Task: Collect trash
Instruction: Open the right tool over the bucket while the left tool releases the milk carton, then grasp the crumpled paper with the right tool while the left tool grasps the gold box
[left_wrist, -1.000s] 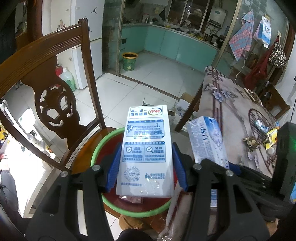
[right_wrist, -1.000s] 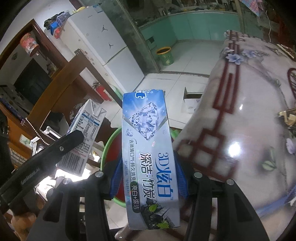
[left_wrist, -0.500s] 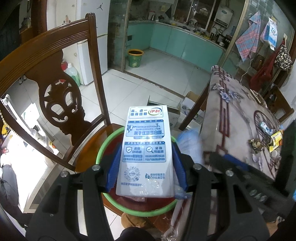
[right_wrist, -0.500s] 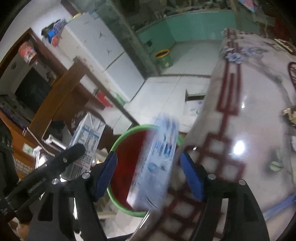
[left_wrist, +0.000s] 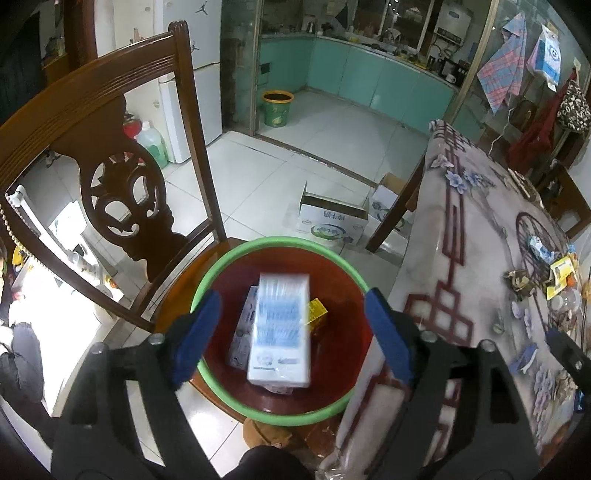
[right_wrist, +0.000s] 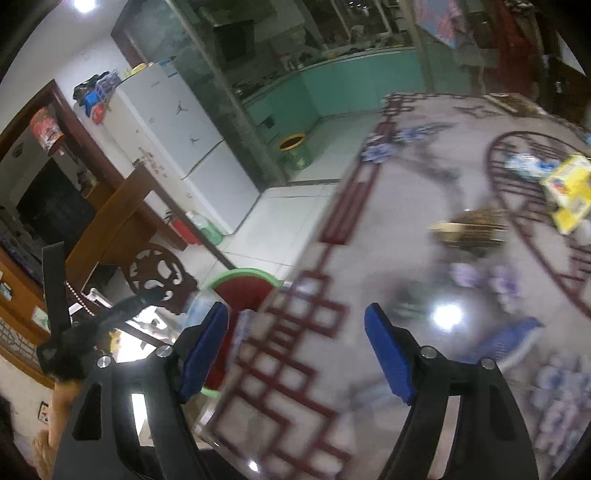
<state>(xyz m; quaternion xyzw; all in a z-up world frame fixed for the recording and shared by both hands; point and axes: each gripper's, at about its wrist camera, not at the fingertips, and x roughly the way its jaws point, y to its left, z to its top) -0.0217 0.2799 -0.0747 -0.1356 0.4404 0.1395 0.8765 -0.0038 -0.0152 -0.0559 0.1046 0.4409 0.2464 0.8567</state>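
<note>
A red basin with a green rim (left_wrist: 221, 258) sits on a wooden chair seat beside the table. A white and blue milk carton (left_wrist: 280, 328) lies blurred in it, over the toothpaste box (left_wrist: 243, 325) and a small yellow box (left_wrist: 318, 312). My left gripper (left_wrist: 291, 332) is open above the basin, jaws wide apart. My right gripper (right_wrist: 295, 350) is open and empty over the table edge; the basin's rim (right_wrist: 240, 275) shows beyond it. More trash lies on the table: a yellow wrapper (right_wrist: 569, 192), a brown crumpled piece (right_wrist: 469, 229).
The carved chair back (left_wrist: 122, 192) stands left of the basin. The patterned tablecloth (left_wrist: 472, 258) fills the right, with wrappers (left_wrist: 554, 266) near its far side. Open cardboard boxes (left_wrist: 332, 221) lie on the tiled floor. A green bin (left_wrist: 277, 107) stands by the kitchen.
Both grippers opened. The toothpaste box dropped from the right gripper into the basin, then the milk carton from the left. The right gripper swung right over the table.
</note>
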